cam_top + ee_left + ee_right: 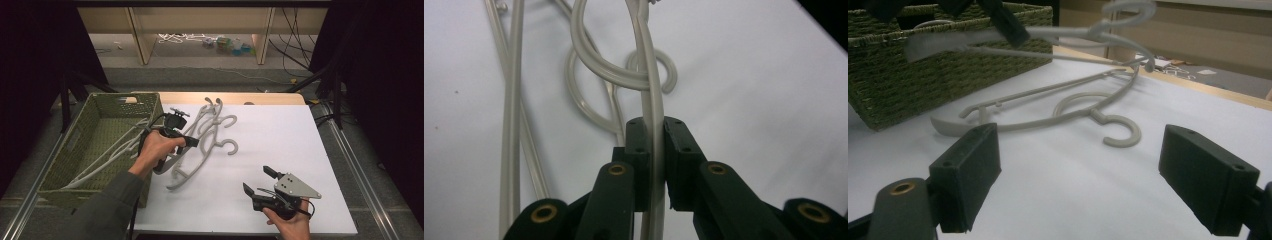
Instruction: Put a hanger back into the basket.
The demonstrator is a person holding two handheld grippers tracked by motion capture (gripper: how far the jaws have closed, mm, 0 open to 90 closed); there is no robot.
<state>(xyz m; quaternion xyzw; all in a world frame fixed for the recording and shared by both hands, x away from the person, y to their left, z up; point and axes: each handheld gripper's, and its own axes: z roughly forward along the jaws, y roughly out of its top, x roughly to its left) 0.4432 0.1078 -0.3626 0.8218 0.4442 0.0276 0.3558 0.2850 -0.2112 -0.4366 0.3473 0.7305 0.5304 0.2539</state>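
A person's left hand holds my left gripper [187, 142] over the left side of the white table [280, 140], next to the green basket. Its jaws [655, 130] are shut on the thin bar of a grey plastic hanger [650, 75]. In the right gripper view that hanger [1073, 32] hangs in the air, its hook toward the far side. Another grey hanger [200, 160] lies flat on the table below it [1068, 112], its hook toward me. My right gripper [258, 180] rests near the front edge, open with nothing between its jaws [1080, 150].
A green woven basket [80, 130] stands at the table's left and holds several grey hangers [110, 155]. More hangers [215, 112] lie tangled behind the left gripper. Beyond the table are a wooden shelf frame [140, 35] and cables on the floor.
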